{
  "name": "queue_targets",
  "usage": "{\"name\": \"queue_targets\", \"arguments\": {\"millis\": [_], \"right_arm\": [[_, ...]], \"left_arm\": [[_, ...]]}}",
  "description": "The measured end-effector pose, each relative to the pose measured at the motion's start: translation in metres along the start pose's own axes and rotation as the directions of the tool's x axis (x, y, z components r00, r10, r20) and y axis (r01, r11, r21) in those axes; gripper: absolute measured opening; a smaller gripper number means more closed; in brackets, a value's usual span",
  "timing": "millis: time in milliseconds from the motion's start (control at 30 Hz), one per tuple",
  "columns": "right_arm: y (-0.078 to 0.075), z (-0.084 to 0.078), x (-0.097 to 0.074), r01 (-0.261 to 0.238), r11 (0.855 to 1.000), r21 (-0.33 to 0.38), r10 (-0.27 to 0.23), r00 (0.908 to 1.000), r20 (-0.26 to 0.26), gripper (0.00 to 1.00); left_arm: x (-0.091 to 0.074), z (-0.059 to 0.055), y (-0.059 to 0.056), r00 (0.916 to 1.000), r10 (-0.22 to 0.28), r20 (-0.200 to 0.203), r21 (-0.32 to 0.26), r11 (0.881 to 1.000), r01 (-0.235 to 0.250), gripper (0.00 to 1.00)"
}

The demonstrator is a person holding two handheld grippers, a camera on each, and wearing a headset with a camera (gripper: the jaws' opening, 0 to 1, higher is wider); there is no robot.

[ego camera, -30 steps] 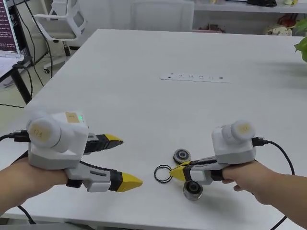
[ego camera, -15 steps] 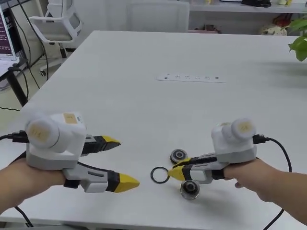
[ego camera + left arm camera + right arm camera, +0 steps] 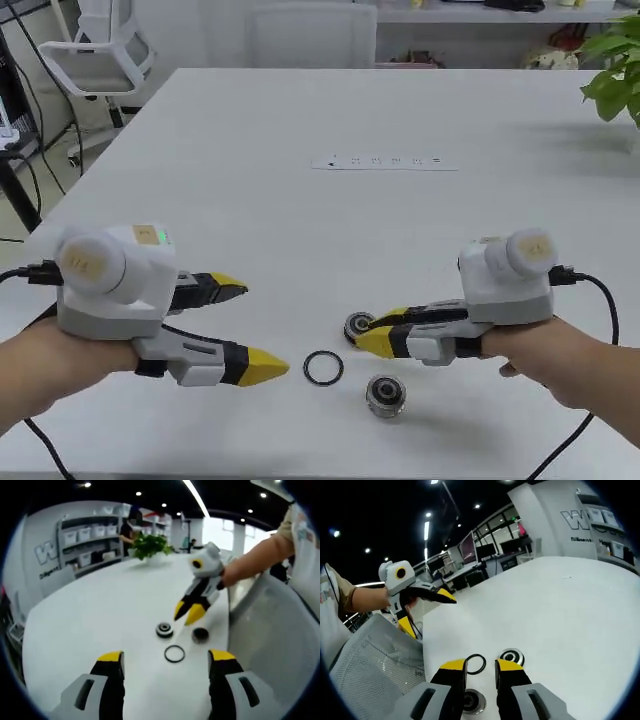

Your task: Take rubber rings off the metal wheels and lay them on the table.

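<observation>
Black rubber ring (image 3: 323,367) lies flat on the white bench (image 3: 300,200), just left of two metal wheels (image 3: 385,394). Left claw (image 3: 262,330) is spread wide, empty. Right claw (image 3: 368,333) is only a little apart, empty.

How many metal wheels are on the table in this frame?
2. One small round metal wheel lies on the white table by the yellow fingers of the right gripper; the other sits nearer the person, right of the loose black rubber ring. None seems hidden.
</observation>
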State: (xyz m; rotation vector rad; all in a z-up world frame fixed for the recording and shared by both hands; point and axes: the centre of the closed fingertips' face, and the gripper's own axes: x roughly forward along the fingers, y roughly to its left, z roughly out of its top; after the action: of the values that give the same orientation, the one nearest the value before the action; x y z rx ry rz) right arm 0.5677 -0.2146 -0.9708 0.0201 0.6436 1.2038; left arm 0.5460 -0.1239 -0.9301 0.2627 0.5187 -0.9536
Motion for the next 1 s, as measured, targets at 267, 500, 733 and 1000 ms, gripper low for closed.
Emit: {"name": "queue_targets", "arguments": {"millis": [267, 500, 733, 1000], "right_arm": [[-0.007, 0.007, -0.011, 0.042, 0.998, -0.038, -0.041, 0.9988, 0.028, 0.22], [-0.022, 0.006, -0.02, 0.075, 0.995, -0.069, -0.073, 0.9969, 0.03, 0.23], [-0.033, -0.002, -0.021, 0.09, 0.991, -0.095, -0.09, 0.9959, 0.01, 0.25], [-0.039, -0.01, -0.018, 0.097, 0.989, -0.112, -0.098, 0.9951, -0.006, 0.25]], "left_arm": [[0.014, 0.006, 0.003, 0.9998, -0.017, -0.007, 0.011, 1.0, 0.017, 0.68], [0.026, 0.008, 0.009, 0.9996, -0.02, -0.019, 0.016, 1.0, 0.021, 0.67], [0.039, 0.007, 0.014, 0.9988, -0.027, -0.04, 0.026, 0.999, 0.029, 0.64], [0.056, 0.001, 0.016, 0.9971, -0.042, -0.064, 0.034, 0.998, 0.044, 0.59]]}}
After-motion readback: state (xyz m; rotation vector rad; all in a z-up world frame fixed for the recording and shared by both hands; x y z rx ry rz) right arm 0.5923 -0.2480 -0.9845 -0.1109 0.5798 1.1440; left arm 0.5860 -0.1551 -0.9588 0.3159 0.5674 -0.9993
